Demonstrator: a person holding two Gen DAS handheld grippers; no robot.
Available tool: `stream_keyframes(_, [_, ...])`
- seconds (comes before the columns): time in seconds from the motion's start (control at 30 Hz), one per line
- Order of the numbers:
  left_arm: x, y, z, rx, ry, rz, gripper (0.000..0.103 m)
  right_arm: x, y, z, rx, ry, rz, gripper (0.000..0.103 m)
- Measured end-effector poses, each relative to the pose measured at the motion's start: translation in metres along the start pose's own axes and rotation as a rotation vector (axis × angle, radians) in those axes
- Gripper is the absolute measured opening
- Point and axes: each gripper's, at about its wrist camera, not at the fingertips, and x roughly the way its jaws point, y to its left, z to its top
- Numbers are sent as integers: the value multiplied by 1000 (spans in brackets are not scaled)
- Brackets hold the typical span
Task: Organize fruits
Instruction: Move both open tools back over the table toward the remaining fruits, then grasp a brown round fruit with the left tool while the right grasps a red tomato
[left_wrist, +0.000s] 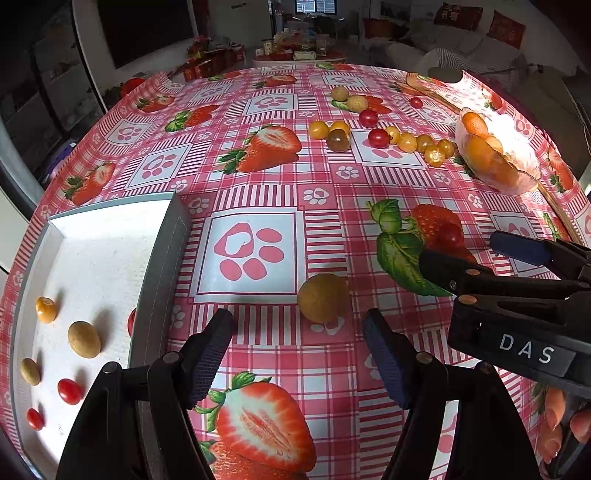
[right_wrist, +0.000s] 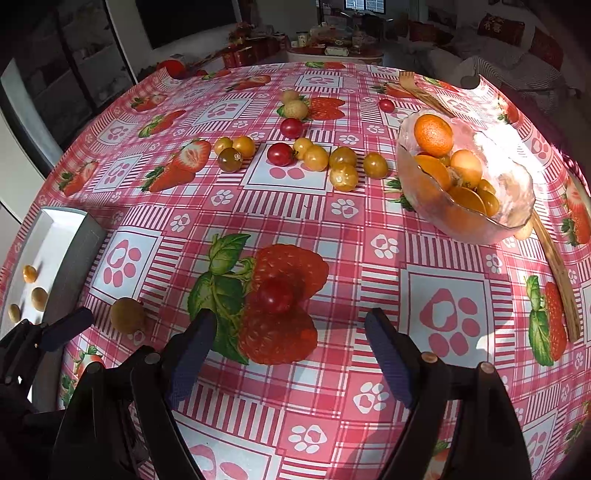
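Left tongs (left_wrist: 299, 354): stood wide, empty, longan (left_wrist: 322, 297) just ahead; small, light, rolls; pinch across its middle.
Right tongs (right_wrist: 291, 350): wide, empty, cherry tomato (right_wrist: 275, 294) ahead; slippery, soft-skinned.

Tray (left_wrist: 110, 236) at left holding fruits, bowl (right_wrist: 513, 192) at right, loose cherry tomatoes (right_wrist: 280, 154) between, on tablecloth (left_wrist: 280, 184).

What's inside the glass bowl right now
The glass bowl holds a whole mandarin on top, with more orange and yellow fruit packed beneath it. Whatever lies at the bottom is covered by those.
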Motion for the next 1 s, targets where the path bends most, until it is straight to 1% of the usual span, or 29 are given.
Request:
stream_keyframes(0.07, [3, -2, 5, 8, -3, 6, 74, 2, 1, 2, -10, 1, -5, 85])
stream_keyframes(0.13, [5, -4, 9, 16, -8, 3, 74, 3, 3, 4, -21, 1, -12, 79])
stream_keyframes(0.17, [6, -5, 11, 19, -9, 1, 74, 3, 4, 4, -29, -1, -19, 71])
stream_keyframes(0.2, [6, -7, 12, 21, -12, -2, 74, 3, 5, 5, -38, -1, -30, 61])
stream_keyframes(0.23, [7, -8, 13, 22, -13, -4, 73, 3, 7, 6, -48, -2, -39, 56])
stream_keyframes(0.27, [7, -8, 13, 23, -15, -15, 65, 3, 7, 7, -55, -2, -46, 47])
stream_keyframes(0.3, [6, -9, 14, 21, -16, -35, 55, 3, 6, 8, -55, 0, -43, 40])
stream_keyframes(0.33, [6, -11, 14, 23, -15, -49, 50, 2, 4, 9, -49, 3, -39, 36])
stream_keyframes(0.37, [5, -14, 14, 31, -16, -54, 40, 2, 3, 9, -44, 5, -35, 29])
stream_keyframes(0.4, [4, -17, 14, 43, -20, -60, 29, 2, 1, 10, -38, 8, -28, 25])
stream_keyframes(0.43, [4, -20, 15, 54, -21, -59, 29, 1, 0, 10, -32, 10, -19, 23])
stream_keyframes(0.47, [4, -21, 14, 57, -23, -58, 29, 1, -2, 10, -23, 10, -7, 21])
stream_keyframes(0.57, [0, -18, 10, 38, -19, -91, 29, -3, -7, 7, 6, 11, 39, 21])
stream_keyframes(0.7, [-16, -10, -1, 18, -41, -115, 29, -17, -10, -2, 8, -13, 62, 21])
stream_keyframes(0.87, [-40, 2, -19, -11, -66, -140, 29, -39, -13, -17, 15, -34, 102, 21])
stream_keyframes(1.0, [-57, 12, -38, -28, -71, -145, 29, -53, -14, -32, 37, -38, 137, 21])
